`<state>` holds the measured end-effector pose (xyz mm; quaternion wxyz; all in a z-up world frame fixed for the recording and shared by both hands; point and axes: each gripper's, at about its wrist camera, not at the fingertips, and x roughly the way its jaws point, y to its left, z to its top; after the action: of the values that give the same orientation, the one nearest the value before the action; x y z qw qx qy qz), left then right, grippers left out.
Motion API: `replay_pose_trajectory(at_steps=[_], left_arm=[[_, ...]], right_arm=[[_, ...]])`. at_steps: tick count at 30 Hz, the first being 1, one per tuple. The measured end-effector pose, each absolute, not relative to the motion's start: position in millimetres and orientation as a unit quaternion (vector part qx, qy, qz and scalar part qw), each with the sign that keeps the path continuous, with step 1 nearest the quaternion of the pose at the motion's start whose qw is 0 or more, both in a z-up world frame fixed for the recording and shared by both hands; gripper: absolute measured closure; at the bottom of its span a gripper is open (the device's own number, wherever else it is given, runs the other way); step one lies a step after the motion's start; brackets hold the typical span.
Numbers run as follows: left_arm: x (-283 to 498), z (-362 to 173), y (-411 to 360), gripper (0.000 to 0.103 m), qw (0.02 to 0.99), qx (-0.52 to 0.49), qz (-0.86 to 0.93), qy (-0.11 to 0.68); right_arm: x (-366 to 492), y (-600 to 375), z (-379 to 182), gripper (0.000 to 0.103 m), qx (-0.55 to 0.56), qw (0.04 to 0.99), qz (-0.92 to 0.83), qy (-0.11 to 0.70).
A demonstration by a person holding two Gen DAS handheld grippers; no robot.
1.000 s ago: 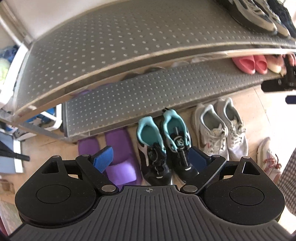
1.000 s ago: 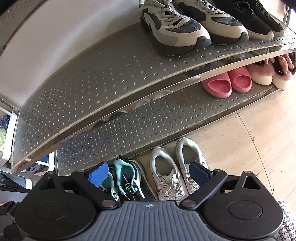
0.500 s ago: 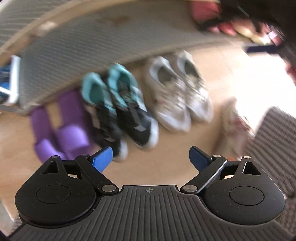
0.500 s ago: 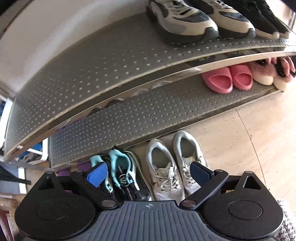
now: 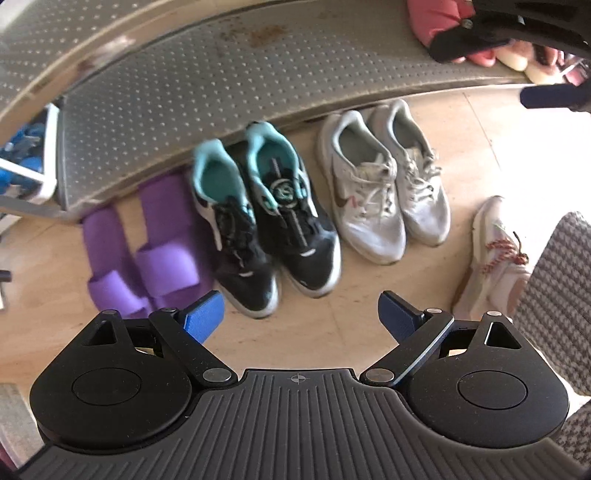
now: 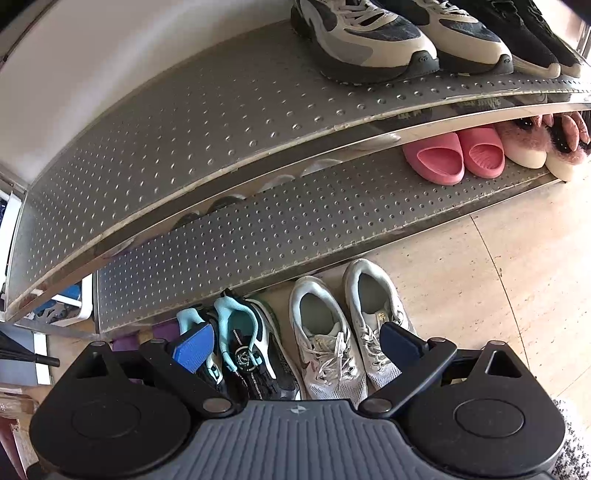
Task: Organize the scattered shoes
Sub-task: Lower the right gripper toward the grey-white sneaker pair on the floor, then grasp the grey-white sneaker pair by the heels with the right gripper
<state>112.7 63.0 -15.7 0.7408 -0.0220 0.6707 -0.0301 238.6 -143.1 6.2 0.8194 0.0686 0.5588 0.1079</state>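
On a pale stone-tiled floor (image 5: 303,332) before a metal shoe rack, the left gripper (image 5: 301,314) hangs with its blue ribbed pads spread wide and nothing between them, above bare floor just short of the toes of a black-and-teal sneaker pair (image 5: 273,218). The right gripper (image 6: 295,347) is likewise spread and empty, its black linkage arms and ridged grey body filling the foreground over the same row of shoes. The black-and-teal sneakers, mesh-sided with dial fasteners, stand side by side between soft purple slippers (image 5: 147,254) and a worn white lace-up pair (image 5: 384,188), all three pairs lined up heels toward the rack's lower edge. Apart from the row, a single white sneaker with red-flecked laces (image 5: 495,254) lies beside a grey woven mat (image 5: 561,295). Beyond, the rack's lower shelf (image 6: 295,221), dull steel stamped with rows of dimples, carries smooth pink slides (image 6: 454,155) and fluffy pink slippers (image 6: 535,144); the upper shelf (image 6: 207,110) holds chunky grey-and-cream trainers (image 6: 369,40) and black shoes (image 6: 532,33). Compared with a second ago, the left wrist camera has tipped down from the shelves toward the floor, bringing the lone sneaker and mat fully into view, while the right wrist view is nearly unchanged.
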Motion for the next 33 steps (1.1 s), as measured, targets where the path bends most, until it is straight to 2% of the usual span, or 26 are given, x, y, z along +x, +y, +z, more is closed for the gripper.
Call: replay_pose_trajectory(at_steps=[8, 12, 13, 14, 16, 19, 21, 23, 25, 33], left_arm=[[122.7, 2.0, 60.5, 0.009, 0.758, -0.026, -0.026, 0.651], [132.6, -18.4, 61.4, 0.009, 0.745, -0.024, 0.003, 0.666], [134.8, -20.5, 60.9, 0.009, 0.744, -0.024, 0.0, 0.668], [136.7, -21.4, 60.1, 0.009, 0.744, -0.023, -0.006, 0.667], [140.6, -23.2, 58.5, 0.011, 0.746, -0.022, -0.019, 0.665], [145.1, -20.4, 55.0, 0.011, 0.758, 0.01, -0.027, 0.652], [146.1, -18.6, 59.2, 0.011, 0.759, 0.022, -0.022, 0.65], [148.8, -18.4, 65.9, 0.011, 0.755, 0.015, -0.02, 0.655], [153.3, -18.5, 73.3, 0.011, 0.752, 0.001, -0.017, 0.659], [158.1, -16.0, 87.5, 0.011, 0.752, -0.011, -0.003, 0.659]], right_arm=[[239.9, -153.5, 8.2, 0.006, 0.074, 0.82, 0.106, 0.557], [238.1, -154.0, 1.6, 0.008, 0.058, 0.822, 0.124, 0.553], [238.9, -149.6, -8.8, 0.014, 0.031, 0.819, 0.141, 0.556], [241.0, -143.0, -21.2, 0.033, -0.003, 0.812, 0.162, 0.561], [247.3, -134.0, -46.2, 0.061, -0.05, 0.795, 0.184, 0.576], [269.9, -126.4, -108.8, 0.061, -0.086, 0.752, 0.178, 0.629], [283.2, -124.0, -136.2, 0.056, -0.09, 0.749, 0.168, 0.635], [295.2, -122.3, -155.6, 0.042, -0.088, 0.751, 0.159, 0.634], [310.0, -119.9, -177.4, 0.036, -0.086, 0.756, 0.151, 0.631], [329.5, -111.2, -250.2, 0.035, -0.089, 0.765, 0.135, 0.623]])
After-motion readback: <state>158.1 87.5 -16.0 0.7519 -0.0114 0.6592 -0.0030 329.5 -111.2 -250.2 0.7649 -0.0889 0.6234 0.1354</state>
